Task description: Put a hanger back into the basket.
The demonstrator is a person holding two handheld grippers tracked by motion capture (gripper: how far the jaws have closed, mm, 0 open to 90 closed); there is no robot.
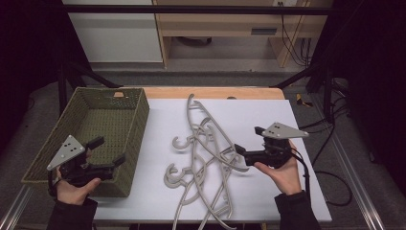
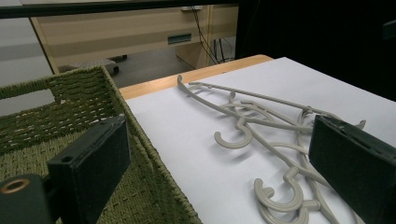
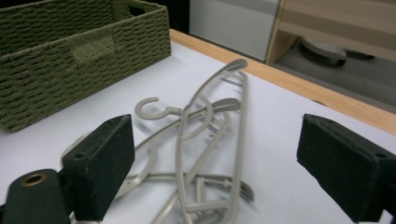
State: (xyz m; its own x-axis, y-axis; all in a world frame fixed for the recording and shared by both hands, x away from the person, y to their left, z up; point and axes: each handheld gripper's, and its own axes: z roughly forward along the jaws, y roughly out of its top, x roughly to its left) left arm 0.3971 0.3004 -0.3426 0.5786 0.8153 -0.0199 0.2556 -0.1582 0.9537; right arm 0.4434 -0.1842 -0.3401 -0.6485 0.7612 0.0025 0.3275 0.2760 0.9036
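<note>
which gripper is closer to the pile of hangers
Right. The right gripper hangs at the right edge of the hangers, jaws open. The left gripper sits over the green basket, apart from the pile.

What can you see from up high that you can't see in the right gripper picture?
From high up: both hands, the left gripper above the basket's near corner, and the right gripper beside the hangers. In the right gripper view: its own two black jaws up close, standing wide apart with nothing between them. Both show the green woven basket, the tangled grey hangers and the white table.
</note>
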